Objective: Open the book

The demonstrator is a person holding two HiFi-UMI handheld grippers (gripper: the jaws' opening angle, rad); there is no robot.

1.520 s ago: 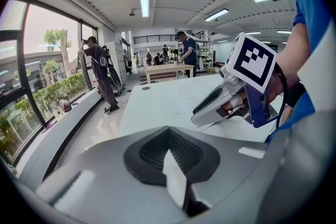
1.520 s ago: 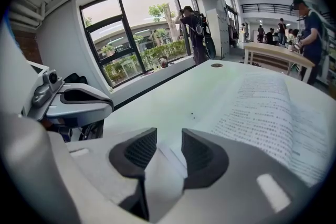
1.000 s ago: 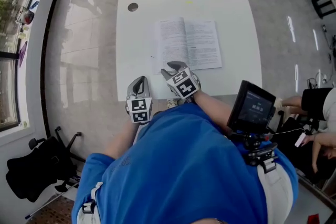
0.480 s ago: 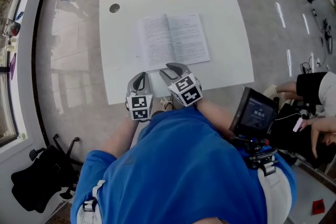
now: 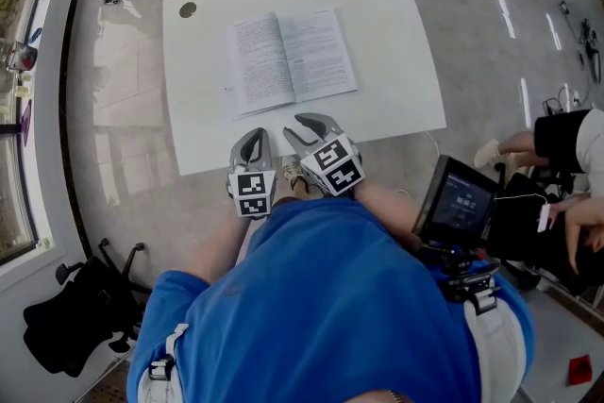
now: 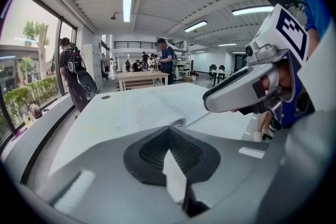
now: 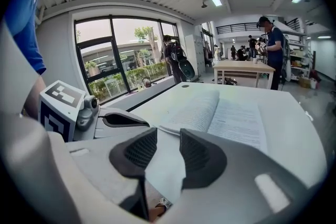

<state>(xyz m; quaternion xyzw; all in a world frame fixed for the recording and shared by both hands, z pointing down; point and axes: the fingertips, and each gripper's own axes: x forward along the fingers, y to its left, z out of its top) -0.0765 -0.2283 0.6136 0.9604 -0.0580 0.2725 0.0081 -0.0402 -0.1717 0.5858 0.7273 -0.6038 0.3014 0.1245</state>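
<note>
The book (image 5: 288,59) lies open and flat on the white table (image 5: 396,42), its printed pages facing up. Both grippers hover at the table's near edge, short of the book and not touching it. My left gripper (image 5: 250,140) is shut, with nothing in it. My right gripper (image 5: 308,123) stands just before the book's near edge with a narrow gap between its pads and nothing held. In the left gripper view the book (image 6: 157,107) lies beyond the closed pads (image 6: 169,136). In the right gripper view the book (image 7: 226,115) shows past the parted pads (image 7: 167,139).
A round cable hole (image 5: 188,9) sits at the table's far left corner. A screen on a stand (image 5: 458,200) is at my right, with a seated person (image 5: 566,146) beyond it. A black chair (image 5: 66,307) stands at lower left. People stand by a wooden table (image 6: 139,77) farther off.
The table and book have slid up and left in the head view as I backed away. Both grippers now sit at the table's near edge; the book stays open.
</note>
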